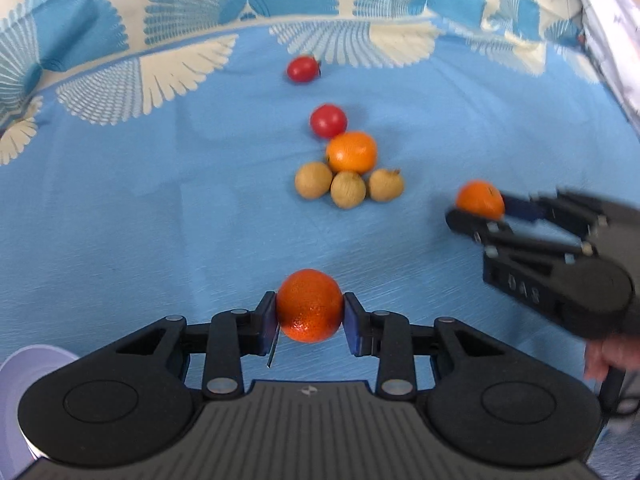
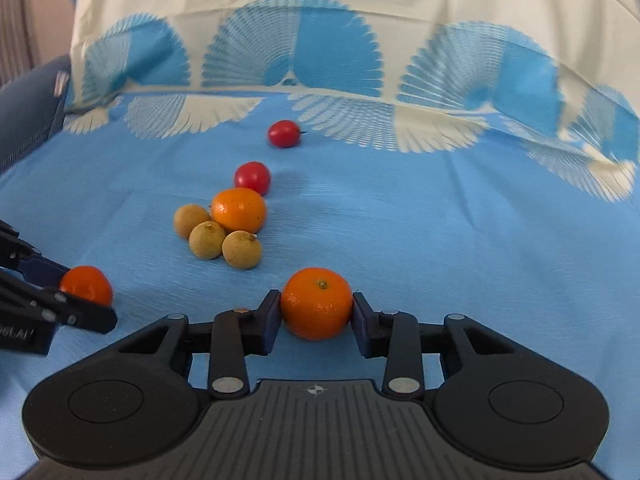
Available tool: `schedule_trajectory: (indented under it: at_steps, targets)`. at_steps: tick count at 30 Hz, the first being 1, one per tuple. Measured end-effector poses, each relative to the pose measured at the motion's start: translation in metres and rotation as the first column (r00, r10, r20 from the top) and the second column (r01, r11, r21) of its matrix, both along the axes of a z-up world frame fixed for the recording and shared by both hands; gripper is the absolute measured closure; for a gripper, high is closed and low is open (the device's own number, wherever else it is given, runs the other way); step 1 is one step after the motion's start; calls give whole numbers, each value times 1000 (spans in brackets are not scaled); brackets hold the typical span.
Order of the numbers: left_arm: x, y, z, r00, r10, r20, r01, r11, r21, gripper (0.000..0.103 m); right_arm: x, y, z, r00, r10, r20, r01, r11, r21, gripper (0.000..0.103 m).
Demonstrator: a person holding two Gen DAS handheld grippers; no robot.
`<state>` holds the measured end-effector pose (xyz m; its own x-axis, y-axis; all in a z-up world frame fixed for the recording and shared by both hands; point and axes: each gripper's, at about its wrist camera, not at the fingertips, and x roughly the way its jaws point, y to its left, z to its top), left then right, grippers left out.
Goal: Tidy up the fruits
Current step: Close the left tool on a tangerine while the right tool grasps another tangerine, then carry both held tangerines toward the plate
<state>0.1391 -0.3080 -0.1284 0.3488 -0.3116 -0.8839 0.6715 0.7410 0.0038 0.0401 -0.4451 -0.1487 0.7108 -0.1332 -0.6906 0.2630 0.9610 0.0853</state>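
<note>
- Surface: blue woven cloth (image 1: 120,240) w/ cream fan-print border, faintly ribbed.
- Near: left gripper (image 1: 310,312) clamped on mandarin (image 1: 310,306); right gripper (image 2: 316,312) clamped on 2nd mandarin (image 2: 316,304). Round, pebbly, glossy peel.
- Mid: 3rd mandarin (image 1: 352,152) touching three tan longans (image 1: 348,189).
- Far: two smooth tomatoes (image 1: 328,121), apart.
- Risk: round fruit may slip from the pads or roll on landing; oversqueeze bruises peel.

Whole surface is covered by a blue cloth (image 2: 440,240) with cream fan shapes along its far border, and it rises behind into a cream and blue backdrop. Soft even daylight. Something dark blue (image 2: 28,108) sits at the left edge.
</note>
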Motion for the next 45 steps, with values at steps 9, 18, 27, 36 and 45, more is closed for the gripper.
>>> schedule_trajectory:
  at_steps: [9,18,27,36,45]
  targets:
    - [-47,47,60,997,81,9,-81,997,-3,65,-71,44,55,997,-54,54,52,998,35,64]
    - [-103,148,108,983,182,36,-183,983,25,65,-124,143,116,992,96,86,-102,992,68,64]
    - [-146,232,132,963,263,61,-264,964,4,65,-154,225,155,972,217,93,-224,971,82,64]
    - [-171,286,145,945,322,63,-319,946,-61,65,-179,275,177,953,285,98,-290,956,35,64]
    - [-183,310,151,933,354,65,-347,933,-96,65,-187,293,188,941,319,110,-320,947,-15,64]
